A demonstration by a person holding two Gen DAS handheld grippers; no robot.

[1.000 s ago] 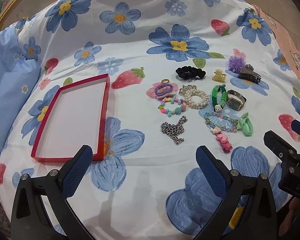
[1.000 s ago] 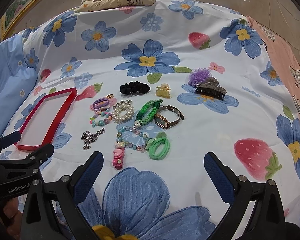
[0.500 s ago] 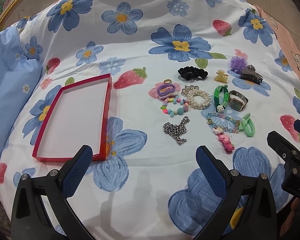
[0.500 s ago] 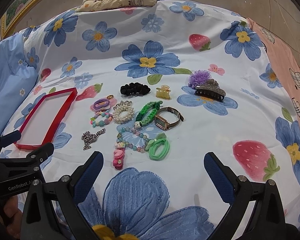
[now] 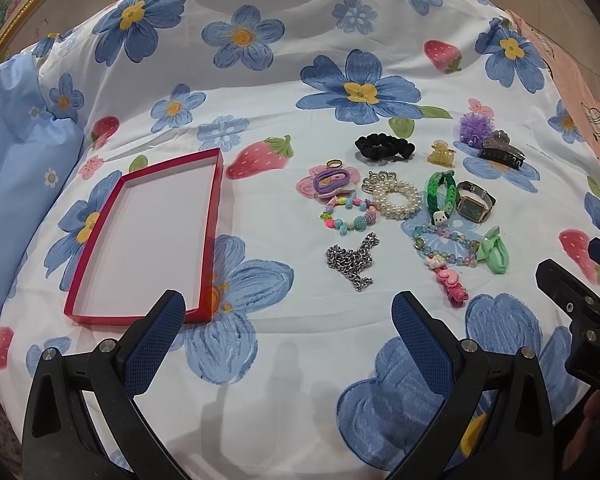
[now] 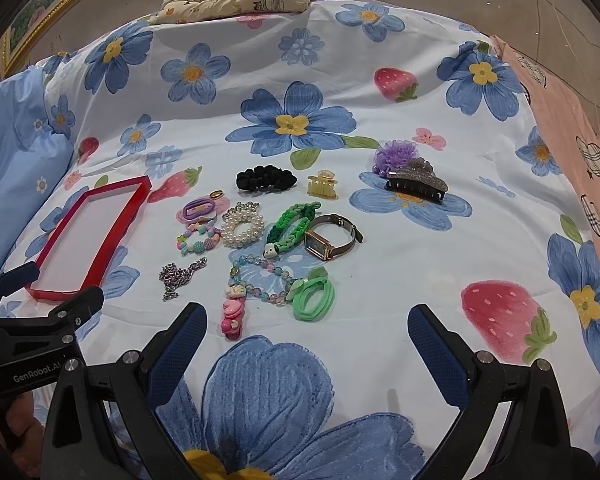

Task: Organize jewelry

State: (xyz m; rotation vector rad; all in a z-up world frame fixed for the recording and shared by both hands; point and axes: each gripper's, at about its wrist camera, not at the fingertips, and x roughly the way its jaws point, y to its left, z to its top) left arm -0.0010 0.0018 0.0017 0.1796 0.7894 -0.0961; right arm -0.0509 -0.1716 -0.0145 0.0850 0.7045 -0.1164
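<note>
Both tongs (image 5: 288,312) (image 6: 306,326) gape empty; red tray's (image 6: 134,204) near corner sits hidden.

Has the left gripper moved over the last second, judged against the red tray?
Yes, slightly. In the left wrist view the red tray has drifted rightward and down, so the left gripper shifted a little left and away.

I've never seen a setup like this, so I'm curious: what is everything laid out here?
Tray: one, red, nothing in it, left.
Chain: one, silver, nearest the tray.
Pearl bracelet: one, white, middle.
Bead bracelet: one, pastel, beside the pearls.
Watch: one, green face, right.
Scrunchie: one, black, far row.
Claw clips: yellow, grey glitter.
Green hair tie: one, near side.
Bedsheet: floral, underneath.
Left gripper, right gripper: open, holding nothing.
</note>
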